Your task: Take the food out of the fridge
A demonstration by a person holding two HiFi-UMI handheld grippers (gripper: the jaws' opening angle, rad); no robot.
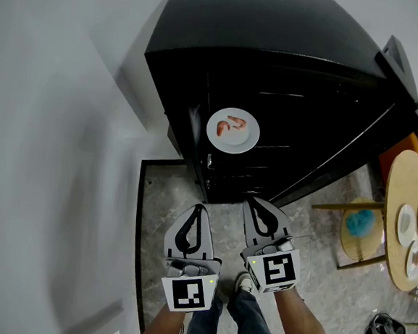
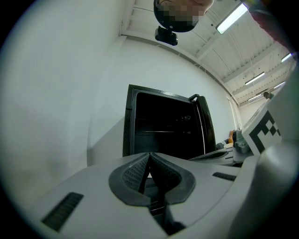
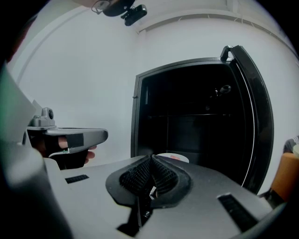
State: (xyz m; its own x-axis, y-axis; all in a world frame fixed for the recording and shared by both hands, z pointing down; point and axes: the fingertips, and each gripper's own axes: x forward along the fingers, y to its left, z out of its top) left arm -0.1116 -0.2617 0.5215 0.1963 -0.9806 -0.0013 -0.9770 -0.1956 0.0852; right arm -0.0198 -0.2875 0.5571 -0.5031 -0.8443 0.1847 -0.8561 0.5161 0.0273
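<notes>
Food: pink shrimp-like pieces (image 1: 231, 124) on a white plate (image 1: 246, 142), on a shelf inside the open black fridge (image 1: 296, 83). Left gripper (image 1: 198, 213) and right gripper (image 1: 253, 206): jaws pressed together, nothing held, low before the fridge. Step, as judged: approach, plate untouched. Next move calls for spreading one claw and reaching for the plate rim.

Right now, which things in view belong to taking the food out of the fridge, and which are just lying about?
Job: open fridge; plate of shrimp on its shelf; left gripper and right gripper, jaws together, both empty.
Lying about: round wooden table with dishes; stool with a blue object on it.
</notes>
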